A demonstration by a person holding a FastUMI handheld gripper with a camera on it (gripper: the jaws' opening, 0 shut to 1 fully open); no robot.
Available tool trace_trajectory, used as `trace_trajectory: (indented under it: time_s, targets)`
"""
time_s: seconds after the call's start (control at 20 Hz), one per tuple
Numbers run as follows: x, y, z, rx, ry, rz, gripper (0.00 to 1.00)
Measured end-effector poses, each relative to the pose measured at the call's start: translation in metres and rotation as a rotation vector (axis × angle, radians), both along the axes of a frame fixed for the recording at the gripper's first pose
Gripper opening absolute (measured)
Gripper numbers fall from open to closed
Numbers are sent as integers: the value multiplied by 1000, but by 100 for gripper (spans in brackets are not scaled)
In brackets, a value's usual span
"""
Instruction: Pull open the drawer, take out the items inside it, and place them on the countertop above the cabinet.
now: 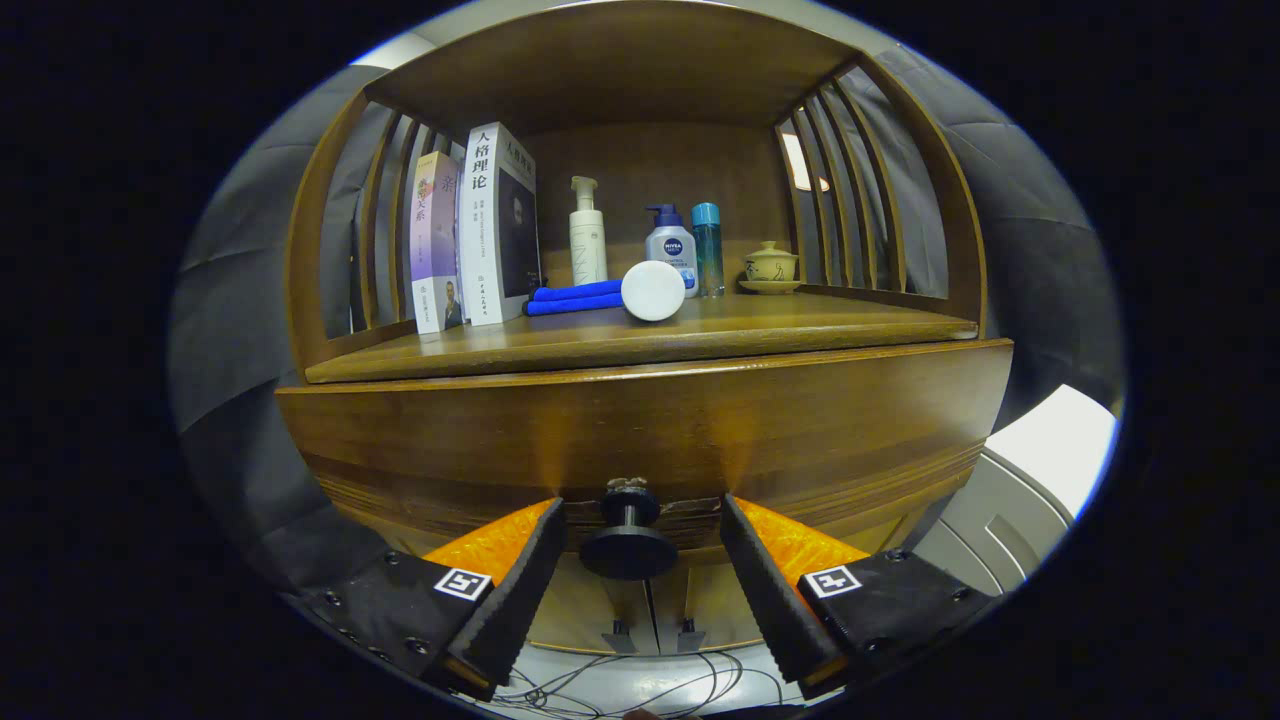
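1. The cabinet (pixel 640 420) is seen close up; its drawer (pixel 640 440) front looks flush with the carcass, so the drawer appears shut, though the fisheye bend makes the seam hard to judge.
2. The countertop (pixel 780 325) above it carries two books (pixel 478 235), a folded blue cloth (pixel 575 297), a white round lid-like thing (pixel 653 290), three bottles (pixel 675 250) and a small lidded cup (pixel 770 265).
3. The gripper (pixel 640 545) stands open, its fingers on either side of the drawer knob (pixel 628 535), neither touching it.
4. This fits either a reach for the knob to pull, or a let-go after pushing the drawer closed. If any of the countertop things came from the drawer, nothing shows it.
5. Hidden: the drawer's inside and contents. The cabinet below the knob is cut off, and cables (pixel 620 690) lie on the floor.
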State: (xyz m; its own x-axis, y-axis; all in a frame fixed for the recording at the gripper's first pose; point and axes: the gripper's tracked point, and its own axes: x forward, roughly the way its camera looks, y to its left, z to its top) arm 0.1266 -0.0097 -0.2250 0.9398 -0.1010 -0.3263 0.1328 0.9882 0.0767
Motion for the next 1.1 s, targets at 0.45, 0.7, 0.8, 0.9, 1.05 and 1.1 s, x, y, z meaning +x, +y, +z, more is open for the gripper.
trace_trajectory:
  time_s: [0.45, 0.7, 0.8, 0.9, 1.05, 1.1]
  targets:
    - [18, -1, -1, -14, -18, 2, 98]
    - [7, -9, 11, -3, -30, -16, 97]
    - [-3, -8, 28, 24, -64, -18, 97]
    - [-13, -10, 50, 46, -95, -25, 97]
    - [-33, -24, 92, -34, -167, -53, 97]
    - [-38, -16, 105, -47, -196, -47, 97]
